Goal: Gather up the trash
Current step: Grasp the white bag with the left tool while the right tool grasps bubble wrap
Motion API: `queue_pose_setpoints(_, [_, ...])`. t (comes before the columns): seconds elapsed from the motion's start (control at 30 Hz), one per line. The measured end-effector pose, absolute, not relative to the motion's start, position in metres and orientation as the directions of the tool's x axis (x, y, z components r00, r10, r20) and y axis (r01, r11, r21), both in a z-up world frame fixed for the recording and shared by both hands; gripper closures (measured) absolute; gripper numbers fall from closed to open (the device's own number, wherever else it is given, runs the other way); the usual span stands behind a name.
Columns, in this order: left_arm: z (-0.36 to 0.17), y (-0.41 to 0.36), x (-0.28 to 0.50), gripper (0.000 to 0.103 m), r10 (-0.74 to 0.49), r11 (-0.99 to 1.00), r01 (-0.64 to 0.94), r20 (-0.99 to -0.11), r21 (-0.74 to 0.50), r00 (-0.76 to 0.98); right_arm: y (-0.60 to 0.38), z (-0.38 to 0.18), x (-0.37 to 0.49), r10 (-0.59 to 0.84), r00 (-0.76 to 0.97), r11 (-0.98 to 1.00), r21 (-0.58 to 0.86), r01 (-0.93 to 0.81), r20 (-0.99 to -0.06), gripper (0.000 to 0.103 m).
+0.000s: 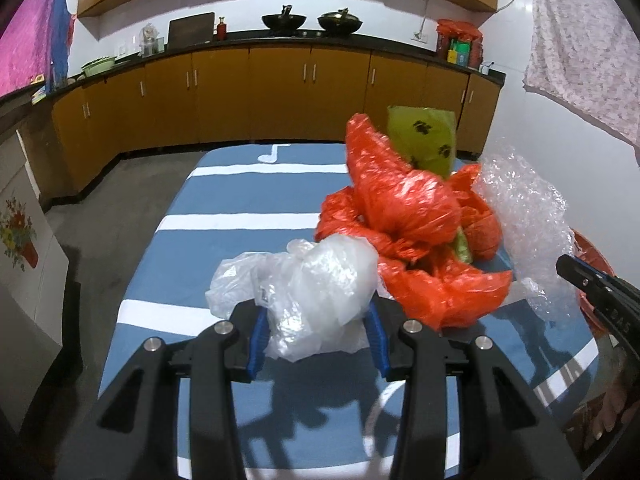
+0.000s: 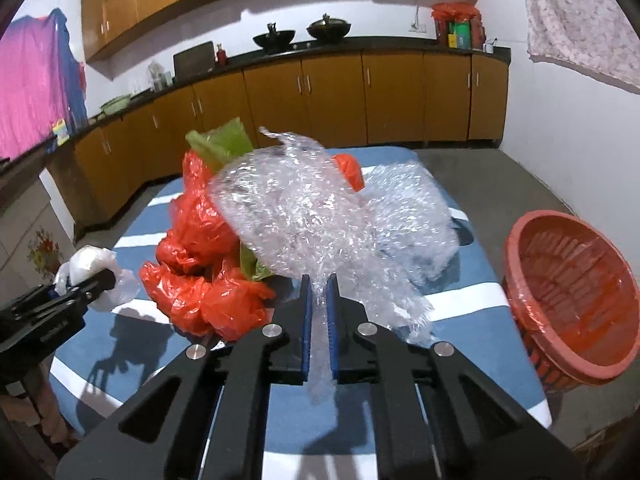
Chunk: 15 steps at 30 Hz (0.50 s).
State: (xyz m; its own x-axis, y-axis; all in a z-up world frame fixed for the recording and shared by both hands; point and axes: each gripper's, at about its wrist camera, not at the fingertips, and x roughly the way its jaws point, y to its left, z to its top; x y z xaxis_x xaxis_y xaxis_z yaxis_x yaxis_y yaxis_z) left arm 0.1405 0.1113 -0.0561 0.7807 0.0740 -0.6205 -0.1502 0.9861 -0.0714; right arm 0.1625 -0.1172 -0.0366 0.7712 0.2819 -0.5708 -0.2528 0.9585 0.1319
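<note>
My left gripper has its blue-padded jaws around a crumpled clear plastic bag on the blue striped table; the jaws stand fairly wide. My right gripper is shut on a sheet of bubble wrap, which hangs lifted above the table. A heap of red plastic bags with a green paw-print bag lies between the grippers; the heap also shows in the right wrist view. A red basket lined with red plastic stands at the table's right edge.
Wooden cabinets with a dark counter holding woks line the far wall. Cloths hang at left and right. A white cabinet with a flower picture stands left of the table.
</note>
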Motion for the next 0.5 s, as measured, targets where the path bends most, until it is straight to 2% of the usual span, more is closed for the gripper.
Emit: queue_pose_setpoints(0.5, [-0.024,0.05,0.152,0.062,-0.032,0.997,-0.011,-0.569,-0.071,0.822,-0.178,-0.008,0.138,0.192,0.858,0.981,0.127,-0.149,-0.477,0.097])
